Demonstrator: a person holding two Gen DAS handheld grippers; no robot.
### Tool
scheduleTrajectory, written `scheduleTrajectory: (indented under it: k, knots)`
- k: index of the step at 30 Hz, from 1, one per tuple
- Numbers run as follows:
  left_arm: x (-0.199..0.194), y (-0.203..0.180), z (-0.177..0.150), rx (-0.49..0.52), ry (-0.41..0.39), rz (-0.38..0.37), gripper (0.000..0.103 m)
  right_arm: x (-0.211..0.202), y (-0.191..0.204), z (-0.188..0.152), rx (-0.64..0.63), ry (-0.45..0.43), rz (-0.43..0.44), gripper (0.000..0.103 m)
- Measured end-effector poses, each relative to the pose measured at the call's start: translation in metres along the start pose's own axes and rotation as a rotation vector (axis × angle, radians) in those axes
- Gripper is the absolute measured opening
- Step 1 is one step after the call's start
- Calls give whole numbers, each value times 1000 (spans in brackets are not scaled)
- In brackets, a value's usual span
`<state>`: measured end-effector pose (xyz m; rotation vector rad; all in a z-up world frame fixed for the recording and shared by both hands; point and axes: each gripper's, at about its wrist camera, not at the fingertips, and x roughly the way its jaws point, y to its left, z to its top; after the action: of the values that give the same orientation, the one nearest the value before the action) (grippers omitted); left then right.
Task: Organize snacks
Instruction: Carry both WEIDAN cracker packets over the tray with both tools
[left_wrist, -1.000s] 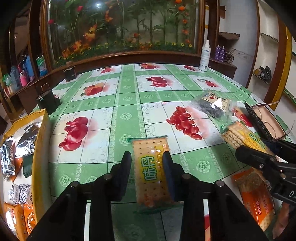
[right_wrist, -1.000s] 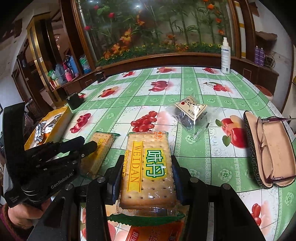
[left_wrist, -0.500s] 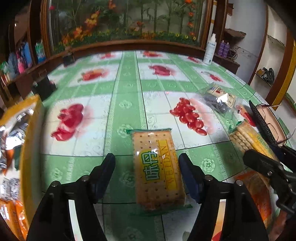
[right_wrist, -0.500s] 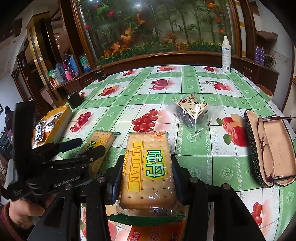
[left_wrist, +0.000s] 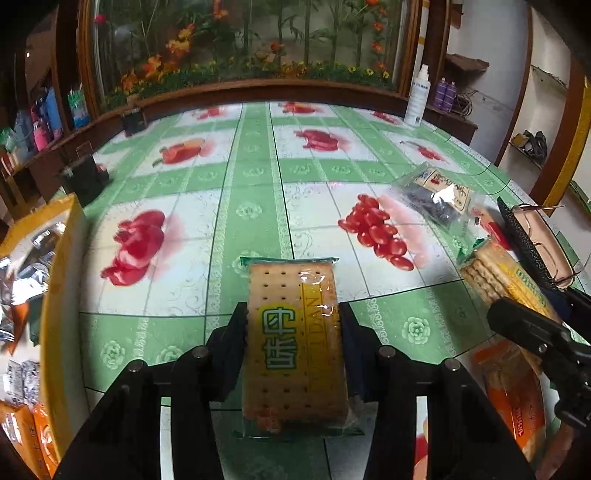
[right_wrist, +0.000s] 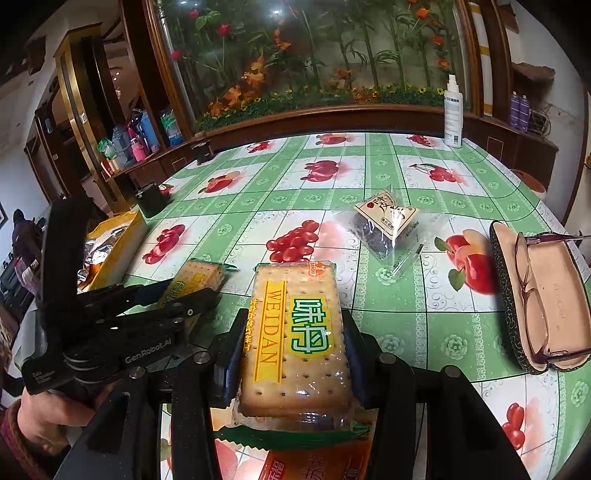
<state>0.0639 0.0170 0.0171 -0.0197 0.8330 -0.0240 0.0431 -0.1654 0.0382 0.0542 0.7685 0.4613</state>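
Note:
A clear-wrapped cracker pack (left_wrist: 295, 343) with a yellow and green label lies flat on the tablecloth. My left gripper (left_wrist: 291, 310) has it between its jaws, which are closing, and both pads touch its long sides. The same pack (right_wrist: 197, 273) shows past the left fingers in the right wrist view. My right gripper (right_wrist: 293, 317) is shut on a second, identical cracker pack (right_wrist: 295, 332) and holds it flat just above an orange snack pack (right_wrist: 317, 461).
A yellow box (left_wrist: 62, 295) of snack packets stands at the table's left edge. A clear bag of dark snacks (right_wrist: 384, 225), an open glasses case (right_wrist: 546, 302), a spray bottle (right_wrist: 453, 110) and a small black box (right_wrist: 151, 199) also sit on the table.
The left jaws went from narrow over the cracker pack to wide apart, then closed in against its sides. The right gripper and its pack have not moved.

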Motion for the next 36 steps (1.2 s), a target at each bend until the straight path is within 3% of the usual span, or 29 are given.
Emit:
scheduleTrajectory:
  k: [10, 36]
  knots:
    - [-29, -13, 1, 64, -149, 56, 46, -3, 1, 2, -2, -19, -5, 50]
    - [-51, -11, 1, 71, -244, 104, 46, -9, 14, 0, -24, -68, -38, 50]
